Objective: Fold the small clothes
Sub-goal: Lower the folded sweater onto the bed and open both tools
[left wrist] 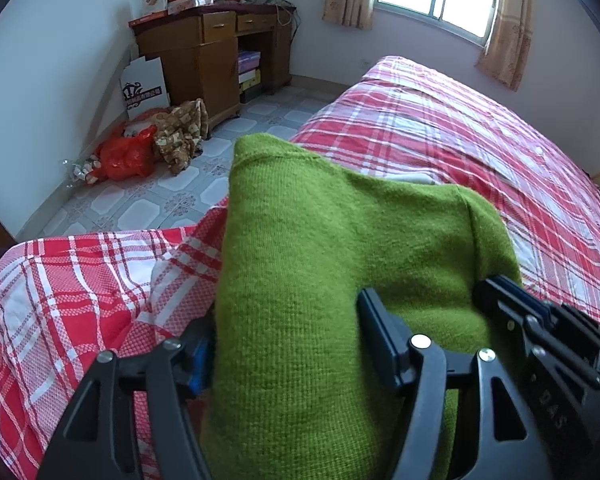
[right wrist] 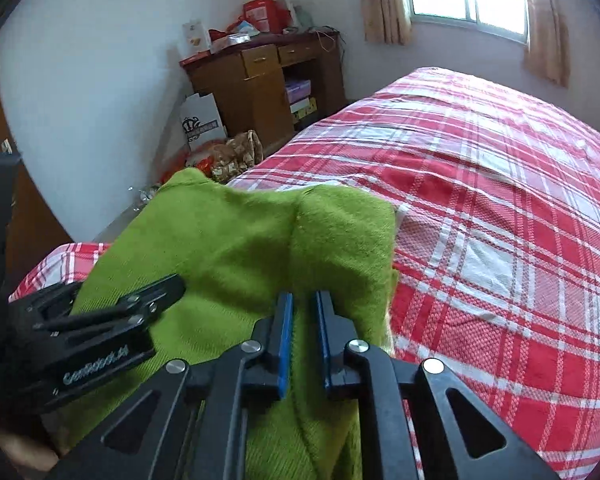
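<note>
Right tongs [right wrist: 303,336] pinch green sweater [right wrist: 236,240]; left tongs [left wrist: 288,336] straddle it.

Green knitted garment [left wrist: 320,280], fuzzy and fine-ribbed, gathered into a thick multi-layered bundle. It sits raised over the near corner of the red-and-white plaid bed [left wrist: 480,140], one upper corner projecting past the bed's left edge.

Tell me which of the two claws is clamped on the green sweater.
The right claw: its blue pads pinch a ridge of the green knit sweater. The left claw stands wide, with the sweater draped between its fingers unpressed.
</note>
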Tool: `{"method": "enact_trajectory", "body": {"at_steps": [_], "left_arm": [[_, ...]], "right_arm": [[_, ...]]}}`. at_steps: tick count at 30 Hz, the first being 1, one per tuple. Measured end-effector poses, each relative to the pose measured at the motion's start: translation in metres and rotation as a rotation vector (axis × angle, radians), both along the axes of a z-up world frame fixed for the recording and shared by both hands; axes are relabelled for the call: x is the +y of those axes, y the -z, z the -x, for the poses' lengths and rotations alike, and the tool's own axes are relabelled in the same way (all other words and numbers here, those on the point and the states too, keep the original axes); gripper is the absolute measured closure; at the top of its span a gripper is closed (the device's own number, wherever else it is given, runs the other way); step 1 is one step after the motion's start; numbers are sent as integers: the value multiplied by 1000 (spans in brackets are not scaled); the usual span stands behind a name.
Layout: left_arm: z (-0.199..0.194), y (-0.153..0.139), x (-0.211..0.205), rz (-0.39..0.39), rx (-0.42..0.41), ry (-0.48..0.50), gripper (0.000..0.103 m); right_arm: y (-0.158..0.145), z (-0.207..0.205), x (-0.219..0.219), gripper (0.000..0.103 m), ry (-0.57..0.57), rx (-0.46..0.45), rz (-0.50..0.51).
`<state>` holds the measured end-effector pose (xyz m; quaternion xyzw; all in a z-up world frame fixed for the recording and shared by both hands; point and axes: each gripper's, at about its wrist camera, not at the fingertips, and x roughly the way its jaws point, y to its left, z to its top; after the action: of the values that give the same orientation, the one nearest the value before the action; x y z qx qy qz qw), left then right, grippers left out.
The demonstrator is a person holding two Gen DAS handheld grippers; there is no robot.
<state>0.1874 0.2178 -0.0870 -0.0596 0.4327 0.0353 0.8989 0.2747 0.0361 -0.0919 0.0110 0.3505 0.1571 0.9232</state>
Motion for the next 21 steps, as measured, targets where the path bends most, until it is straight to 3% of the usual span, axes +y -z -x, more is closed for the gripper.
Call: {"method": "enact_trajectory", "body": {"at_steps": [4, 9, 12, 14, 21], "left_arm": [[-4, 1, 1, -7, 14, -20, 28], [2, -2, 5, 1, 7, -17, 27], [14, -11, 4, -34, -15, 2, 24], [24, -17, 3, -58, -11, -6, 16], [80, -29, -11, -128, -59, 17, 16]], "right_arm": [[2, -18, 2, 92, 0, -1, 30], [-8, 0, 9, 91, -32, -32, 90], [-26, 39, 2, 89, -9, -138, 64], [-32, 67, 0, 89, -33, -186, 51], [-12, 133, -4, 89, -69, -165, 29]]}}
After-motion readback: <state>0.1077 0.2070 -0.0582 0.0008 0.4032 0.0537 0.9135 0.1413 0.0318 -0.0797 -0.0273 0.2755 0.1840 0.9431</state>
